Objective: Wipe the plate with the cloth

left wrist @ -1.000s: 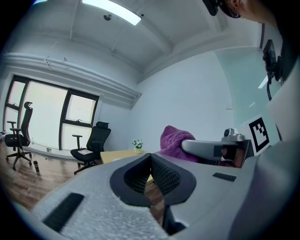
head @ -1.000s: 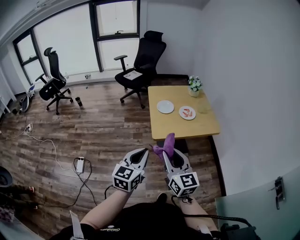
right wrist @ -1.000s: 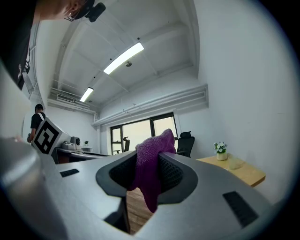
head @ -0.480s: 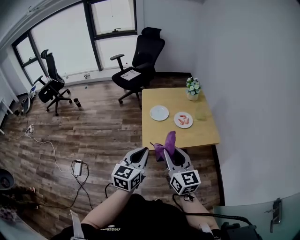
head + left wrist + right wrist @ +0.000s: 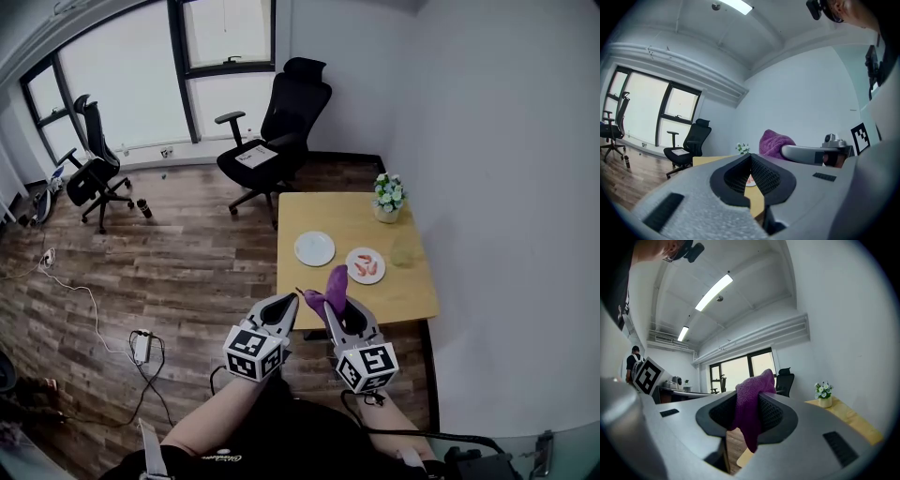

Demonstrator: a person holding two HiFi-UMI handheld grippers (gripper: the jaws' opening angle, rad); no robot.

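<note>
wooden table (image 5: 330, 212) ahead, white plate (image 5: 314, 248), right gripper (image 5: 335, 306) clamping purple cloth (image 5: 337, 280)

Left claw (image 5: 289, 300): grey moulded jaws lined with black ribbed pads (image 5: 739, 176).
Right claw (image 5: 335, 302): same grey shell, same black ribbed lining.
Marker cubes (image 5: 253, 353): white faces with black square patterns.
Cable (image 5: 412, 432): thin, black, behind the right claw.
Clothing (image 5: 281, 439): black top with small white print.

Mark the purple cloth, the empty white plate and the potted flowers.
purple cloth (image 5: 336, 283): head view, its raised top fold.
empty white plate (image 5: 314, 248): head view, the plate's centre.
potted flowers (image 5: 388, 192): head view, the blossoms.
</note>
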